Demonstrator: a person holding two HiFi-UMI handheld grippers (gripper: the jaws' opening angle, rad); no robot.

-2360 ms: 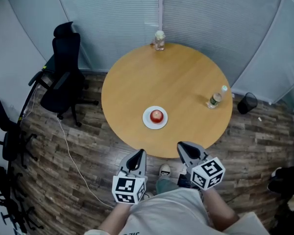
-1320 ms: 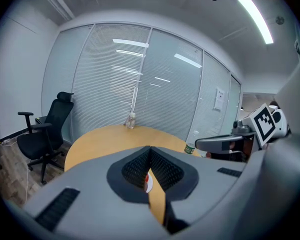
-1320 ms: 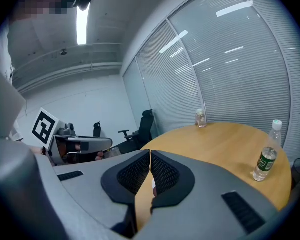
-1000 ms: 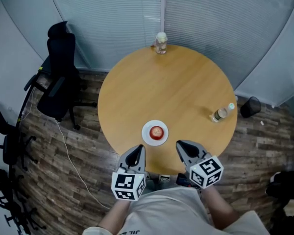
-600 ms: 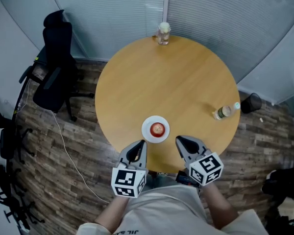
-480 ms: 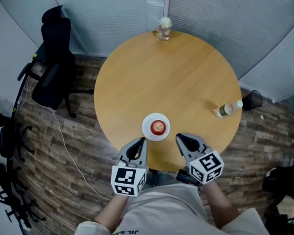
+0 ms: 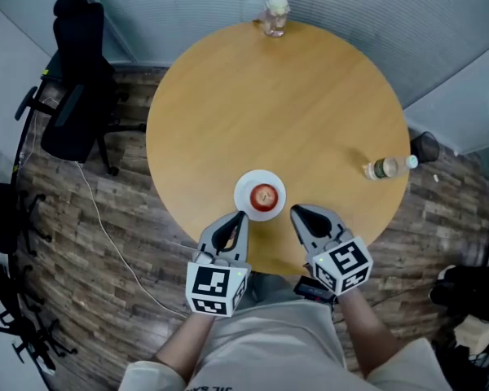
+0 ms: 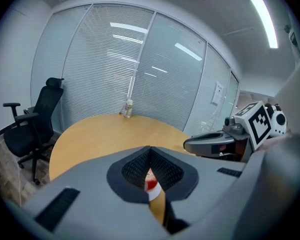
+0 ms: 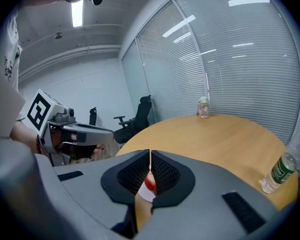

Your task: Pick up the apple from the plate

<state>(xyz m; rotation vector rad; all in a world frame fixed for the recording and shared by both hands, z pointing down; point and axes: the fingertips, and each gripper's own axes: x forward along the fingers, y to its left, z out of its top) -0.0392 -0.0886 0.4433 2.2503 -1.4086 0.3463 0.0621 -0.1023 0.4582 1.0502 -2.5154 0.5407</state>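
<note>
This is looking like an office meeting room. Curved glass partitions [image 8: 115,69] with lowered blinds are closing in the far side, and a paper notice [image 8: 218,93] is hanging on one pane. A round wooden table [image 7: 293,96] is standing in the middle on wood-plank flooring [image 7: 81,218]. A black swivel chair [image 7: 73,96] with armrests and a headrest is waiting at the far left, and more dark wheeled chairs [image 7: 2,218] are crowding the left edge. A strip light [image 8: 263,19] is glowing on the ceiling, and a black bin [image 7: 426,147] is sitting by the partition at the right.
</note>
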